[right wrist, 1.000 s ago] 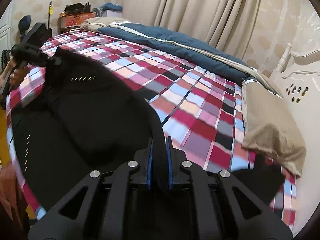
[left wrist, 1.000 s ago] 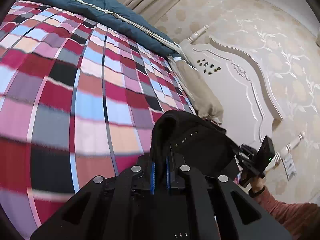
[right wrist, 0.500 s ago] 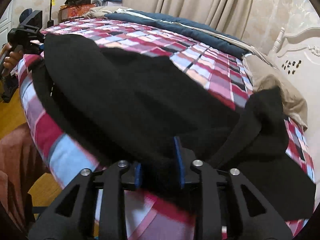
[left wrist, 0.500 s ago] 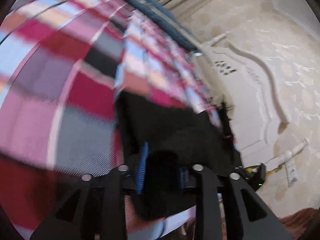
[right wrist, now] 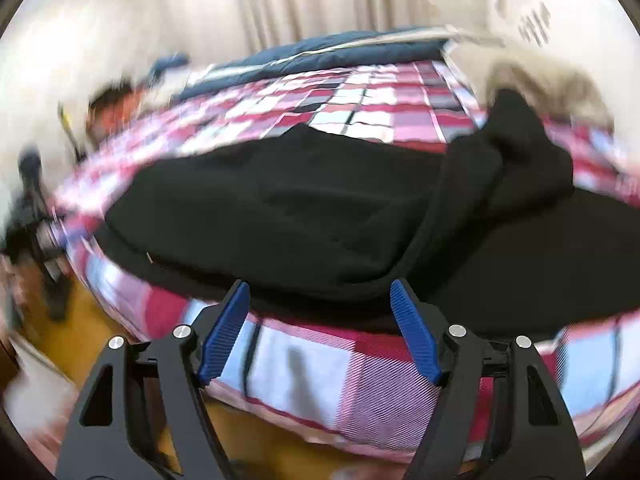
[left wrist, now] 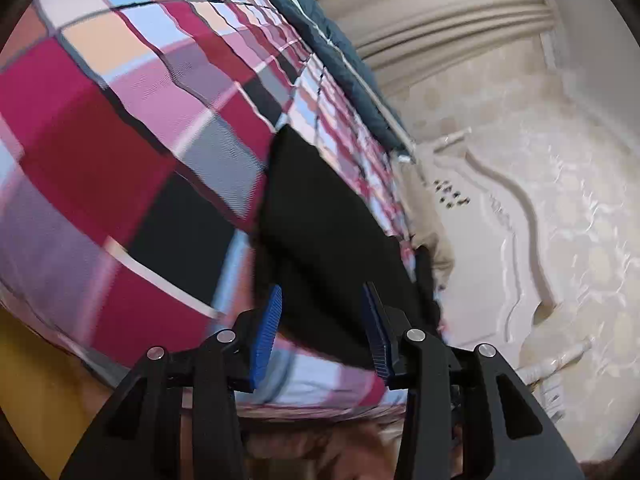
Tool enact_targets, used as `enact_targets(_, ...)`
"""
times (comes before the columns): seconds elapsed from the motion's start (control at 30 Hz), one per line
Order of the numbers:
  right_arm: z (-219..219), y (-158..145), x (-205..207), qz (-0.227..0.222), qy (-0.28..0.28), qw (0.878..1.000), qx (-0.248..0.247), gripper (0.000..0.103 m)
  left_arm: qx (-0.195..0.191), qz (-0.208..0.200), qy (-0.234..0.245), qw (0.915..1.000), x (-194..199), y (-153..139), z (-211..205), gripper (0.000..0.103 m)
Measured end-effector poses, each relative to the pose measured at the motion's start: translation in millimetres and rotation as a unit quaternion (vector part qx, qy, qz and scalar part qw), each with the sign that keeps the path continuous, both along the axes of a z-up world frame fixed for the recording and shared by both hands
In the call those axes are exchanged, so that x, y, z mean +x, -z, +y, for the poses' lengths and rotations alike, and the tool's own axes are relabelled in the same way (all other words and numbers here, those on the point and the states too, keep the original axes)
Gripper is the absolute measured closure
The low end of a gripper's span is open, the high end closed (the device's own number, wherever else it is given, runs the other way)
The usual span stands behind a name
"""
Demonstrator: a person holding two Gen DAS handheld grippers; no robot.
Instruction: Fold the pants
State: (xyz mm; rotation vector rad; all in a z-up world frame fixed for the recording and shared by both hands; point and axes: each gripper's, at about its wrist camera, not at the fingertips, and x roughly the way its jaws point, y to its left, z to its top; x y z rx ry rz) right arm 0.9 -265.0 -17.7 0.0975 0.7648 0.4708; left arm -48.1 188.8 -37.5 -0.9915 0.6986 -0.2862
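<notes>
Both your grippers, left gripper (left wrist: 322, 330) and right gripper (right wrist: 320, 330), released pants (right wrist: 304, 208); jaws apart, pants lying, seemingly folded, on bed (right wrist: 320, 376) edge.

No legible text, labels, brand names, numbers or signs appear in either wrist view. The small dark marks on the headboard (left wrist: 451, 197) form a decorative pattern only, not readable characters.
</notes>
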Motion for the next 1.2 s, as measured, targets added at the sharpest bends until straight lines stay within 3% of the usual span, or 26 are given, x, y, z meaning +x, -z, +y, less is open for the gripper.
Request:
enact_targets(0.13,-18,5,9,0.055,0.032,0.992,0.107,0.030,-0.033,0.000,-0.024,0.9992,14,5,-14,0.061)
enact_targets(0.2,-26,11,12,0.084,0.045,0.982,0.161,0.030,-0.059,0.011,-0.036,0.9976,25,13,-16,0.061)
enact_targets(0.27,-33,19,14,0.117,0.052,0.967,0.218,0.030,-0.079,0.018,-0.044,0.9957,34,19,-18,0.061)
enact_targets(0.43,-31,38,16,0.177,0.052,0.929,0.321,0.029,-0.059,0.029,-0.068,0.9955,36,25,-25,0.061)
enact_targets(0.67,-6,46,23,0.207,0.039,0.901,0.378,0.024,-0.064,0.037,-0.085,0.9936,18,31,-25,0.061)
enact_targets(0.97,16,50,29,0.229,0.029,0.890,0.394,0.024,-0.083,0.030,-0.105,0.9905,35,32,-15,0.061)
enact_targets(1.2,16,47,31,0.217,0.050,0.890,0.398,0.024,-0.087,0.028,-0.115,0.9891,38,36,-15,0.064)
